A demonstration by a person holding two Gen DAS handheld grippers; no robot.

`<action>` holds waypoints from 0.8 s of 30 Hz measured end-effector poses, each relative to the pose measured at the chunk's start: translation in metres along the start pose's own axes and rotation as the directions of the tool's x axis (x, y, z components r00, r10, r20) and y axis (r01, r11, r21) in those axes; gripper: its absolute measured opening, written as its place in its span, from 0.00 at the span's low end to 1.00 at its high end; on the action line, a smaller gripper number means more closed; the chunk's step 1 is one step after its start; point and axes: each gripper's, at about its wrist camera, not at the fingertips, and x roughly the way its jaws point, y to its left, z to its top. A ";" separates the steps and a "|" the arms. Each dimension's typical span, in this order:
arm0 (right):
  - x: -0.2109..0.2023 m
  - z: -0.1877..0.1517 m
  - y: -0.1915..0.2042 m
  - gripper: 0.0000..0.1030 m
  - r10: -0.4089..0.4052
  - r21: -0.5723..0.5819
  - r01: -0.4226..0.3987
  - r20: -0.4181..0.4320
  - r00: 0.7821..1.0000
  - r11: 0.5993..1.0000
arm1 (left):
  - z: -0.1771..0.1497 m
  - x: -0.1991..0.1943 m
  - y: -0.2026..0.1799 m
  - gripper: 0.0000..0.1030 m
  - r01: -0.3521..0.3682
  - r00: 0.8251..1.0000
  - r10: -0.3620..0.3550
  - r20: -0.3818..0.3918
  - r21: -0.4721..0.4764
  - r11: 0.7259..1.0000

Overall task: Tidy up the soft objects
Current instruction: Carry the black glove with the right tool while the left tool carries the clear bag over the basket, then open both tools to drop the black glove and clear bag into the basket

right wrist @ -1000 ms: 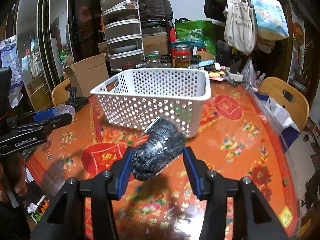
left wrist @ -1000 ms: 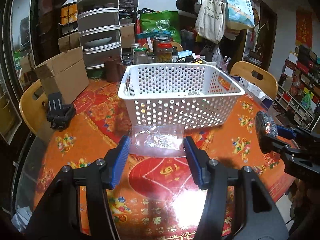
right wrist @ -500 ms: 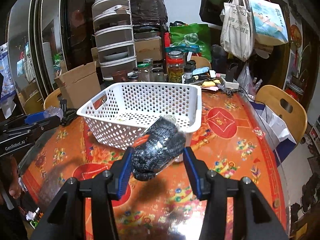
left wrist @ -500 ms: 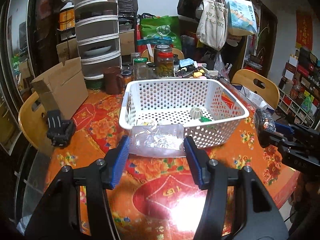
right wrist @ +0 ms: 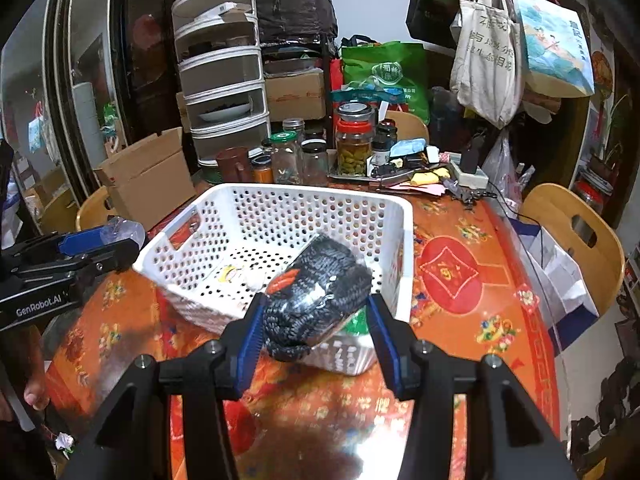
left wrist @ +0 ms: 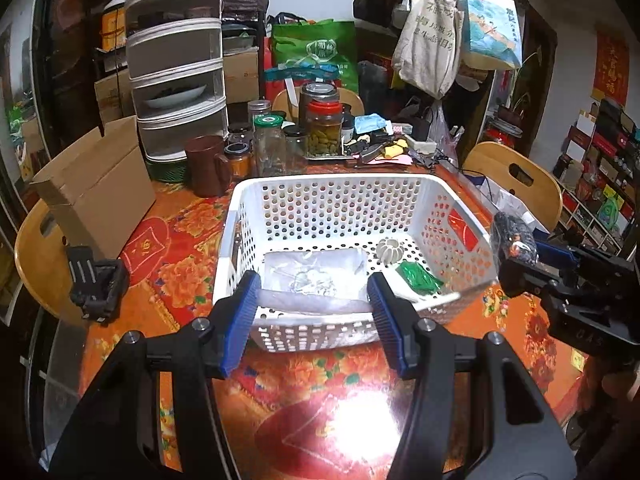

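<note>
A white perforated basket [left wrist: 440, 196] stands on the red patterned table; it also shows in the right wrist view [right wrist: 404, 240]. My left gripper [left wrist: 314, 308] is shut on a clear plastic bag [left wrist: 316, 280] and holds it over the basket's near rim. My right gripper [right wrist: 314, 326] is shut on a dark grey knitted item in clear wrap [right wrist: 316, 304], held over the basket's near corner; that item also shows in the left wrist view [left wrist: 514, 240]. A white ribbed ball [left wrist: 389, 250] and a green packet [left wrist: 418, 276] lie inside the basket.
Glass jars [left wrist: 324, 128], a brown mug [left wrist: 208, 166], a cardboard box [left wrist: 96, 184] and stacked food covers [left wrist: 176, 80] crowd the table's far side. A black holder [left wrist: 96, 284] sits at the left. Wooden chairs [left wrist: 516, 180] stand around the table.
Both grippers have risen and moved toward the basket with their loads. The bag and the knitted item now hang over the basket's rim, and the basket's inside is in view.
</note>
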 end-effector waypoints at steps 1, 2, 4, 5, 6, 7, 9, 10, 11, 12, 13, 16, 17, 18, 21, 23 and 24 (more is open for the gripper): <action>0.004 0.004 0.000 0.48 -0.007 -0.003 0.007 -0.005 1.000 1.000 | 0.005 0.005 0.000 0.51 0.003 1.000 -0.003 -0.007 -0.004 1.000; 0.011 0.010 -0.001 0.48 -0.003 0.000 0.003 -0.014 1.000 1.000 | 0.009 0.010 0.000 0.51 -0.003 1.000 0.003 -0.010 -0.007 1.000; 0.022 0.017 -0.001 0.48 -0.001 0.002 0.001 -0.031 1.000 1.000 | 0.019 0.021 0.000 0.51 -0.003 1.000 0.003 -0.021 -0.008 1.000; 0.030 0.023 -0.001 0.48 -0.005 0.005 0.005 -0.041 0.999 1.000 | 0.024 0.028 -0.001 0.51 -0.001 1.000 0.000 -0.029 -0.008 1.000; 0.035 0.026 -0.001 0.48 -0.007 0.004 0.007 -0.048 0.999 1.000 | 0.028 0.034 -0.003 0.51 -0.008 0.999 0.008 -0.035 -0.002 1.000; 0.041 0.029 -0.001 0.48 -0.008 0.004 0.008 -0.056 0.998 1.000 | 0.033 0.041 -0.004 0.51 -0.018 0.999 0.018 -0.040 0.006 1.000; 0.057 0.035 -0.002 0.48 -0.023 -0.003 0.023 -0.078 0.997 1.000 | 0.040 0.057 -0.006 0.51 -0.023 0.997 0.023 -0.069 0.006 1.000; 0.066 0.037 -0.002 0.48 -0.032 -0.008 0.031 -0.090 0.995 0.999 | 0.043 0.066 -0.006 0.51 -0.018 0.996 0.018 -0.090 0.000 1.000; 0.072 0.039 -0.002 0.48 -0.034 -0.010 0.034 -0.096 0.995 0.999 | 0.046 0.075 -0.006 0.51 -0.014 0.994 0.014 -0.108 -0.004 1.000; 0.078 0.040 -0.003 0.48 -0.035 -0.011 0.034 -0.102 0.994 0.999 | 0.047 0.083 -0.006 0.51 -0.014 0.992 0.014 -0.124 -0.004 1.000; 0.084 0.040 -0.004 0.48 -0.034 -0.010 0.033 -0.109 0.993 0.999 | 0.048 0.092 -0.007 0.52 -0.019 0.990 0.018 -0.140 0.000 1.000; 0.104 0.042 -0.009 0.48 -0.018 0.001 0.018 -0.143 0.990 1.000 | 0.050 0.118 -0.007 0.52 -0.032 0.982 0.032 -0.185 0.005 0.999; 0.112 0.042 -0.010 0.48 -0.029 -0.005 0.029 -0.158 0.987 1.000 | 0.051 0.128 -0.006 0.52 -0.032 0.978 0.032 -0.204 0.004 0.999; 0.117 0.042 -0.011 0.48 -0.035 -0.009 0.034 -0.168 0.985 0.999 | 0.052 0.138 -0.004 0.52 -0.042 0.975 0.042 -0.218 0.005 0.999; 0.132 0.039 -0.013 0.48 -0.052 -0.025 0.048 -0.198 0.979 0.999 | 0.050 0.158 -0.004 0.52 -0.060 0.967 0.063 -0.246 0.019 0.998; 0.139 0.037 -0.014 0.48 -0.058 -0.025 0.054 -0.207 0.977 0.998 | 0.048 0.171 -0.003 0.52 -0.068 0.962 0.073 -0.263 0.027 0.997; 0.141 0.036 -0.014 0.48 -0.059 -0.025 0.055 -0.211 0.976 0.998 | 0.048 0.175 -0.002 0.52 -0.069 0.960 0.074 -0.269 0.026 0.997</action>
